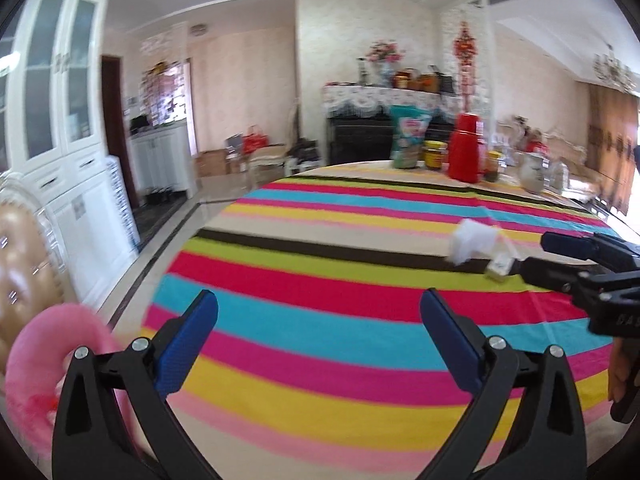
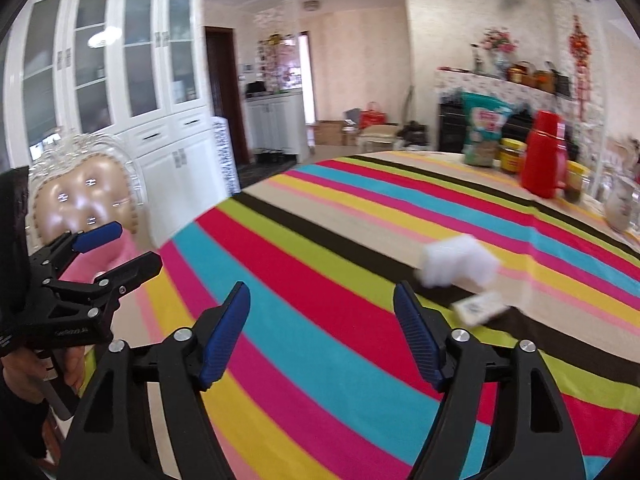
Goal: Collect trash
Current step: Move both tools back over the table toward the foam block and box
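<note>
Crumpled white tissue (image 2: 458, 261), blurred, lies on the striped cloth of the desk (image 2: 320, 280), across a brown and a cream stripe. Just beside it, nearer the camera, a small flat white packet (image 2: 480, 307) with print lies tilted on the brown stripe. Whether they touch is unclear.

The tabletop (image 2: 320, 240) wears a cloth striped in red, cyan, magenta, yellow, lime, beige and dark brown. At two o'clock on it lie a white crumpled tissue (image 2: 456, 260) and a small white packet (image 2: 478, 308). A red flask (image 2: 546, 156) stands at one o'clock. The left gripper (image 1: 318, 344) and right gripper (image 2: 322, 340) are black with blue pads. The cushion (image 1: 36, 364) is pink.
</note>
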Action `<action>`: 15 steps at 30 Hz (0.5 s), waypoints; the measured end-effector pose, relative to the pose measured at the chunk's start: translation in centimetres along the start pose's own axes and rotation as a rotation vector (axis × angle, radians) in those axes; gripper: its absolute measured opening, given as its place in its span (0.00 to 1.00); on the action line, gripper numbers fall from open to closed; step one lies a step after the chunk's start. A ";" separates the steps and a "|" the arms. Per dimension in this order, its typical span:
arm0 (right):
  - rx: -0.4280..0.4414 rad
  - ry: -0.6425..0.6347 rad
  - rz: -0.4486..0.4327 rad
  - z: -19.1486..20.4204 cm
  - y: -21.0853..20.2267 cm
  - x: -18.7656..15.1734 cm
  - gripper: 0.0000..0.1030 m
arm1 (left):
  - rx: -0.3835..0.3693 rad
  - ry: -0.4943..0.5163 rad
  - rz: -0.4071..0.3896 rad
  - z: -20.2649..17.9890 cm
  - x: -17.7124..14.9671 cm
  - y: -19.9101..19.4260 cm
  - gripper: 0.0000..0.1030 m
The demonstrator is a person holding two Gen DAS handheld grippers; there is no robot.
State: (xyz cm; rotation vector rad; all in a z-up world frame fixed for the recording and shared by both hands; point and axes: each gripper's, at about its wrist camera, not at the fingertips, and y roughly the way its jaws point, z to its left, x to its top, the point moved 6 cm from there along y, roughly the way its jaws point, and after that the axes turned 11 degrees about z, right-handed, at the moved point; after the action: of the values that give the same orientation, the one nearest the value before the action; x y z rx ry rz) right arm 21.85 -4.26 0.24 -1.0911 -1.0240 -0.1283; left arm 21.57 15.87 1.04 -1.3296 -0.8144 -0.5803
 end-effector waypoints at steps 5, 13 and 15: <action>-0.075 0.068 0.005 -4.4 -0.6 -1.4 0.71 | -0.062 0.074 0.000 -6.1 1.3 2.2 0.95; -0.213 0.215 0.070 -11.7 1.6 -3.5 0.72 | -0.087 0.054 -0.024 -10.1 4.3 7.6 0.95; -0.232 0.267 0.099 -13.1 2.8 -4.1 0.72 | -0.055 0.037 -0.030 -10.3 4.7 8.9 0.95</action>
State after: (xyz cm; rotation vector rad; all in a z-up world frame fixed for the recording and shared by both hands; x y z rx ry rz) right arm 29.24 -14.61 -5.61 -1.2941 -0.7258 -0.3112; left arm 33.14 7.63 -1.08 -1.3543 -0.7946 -0.6532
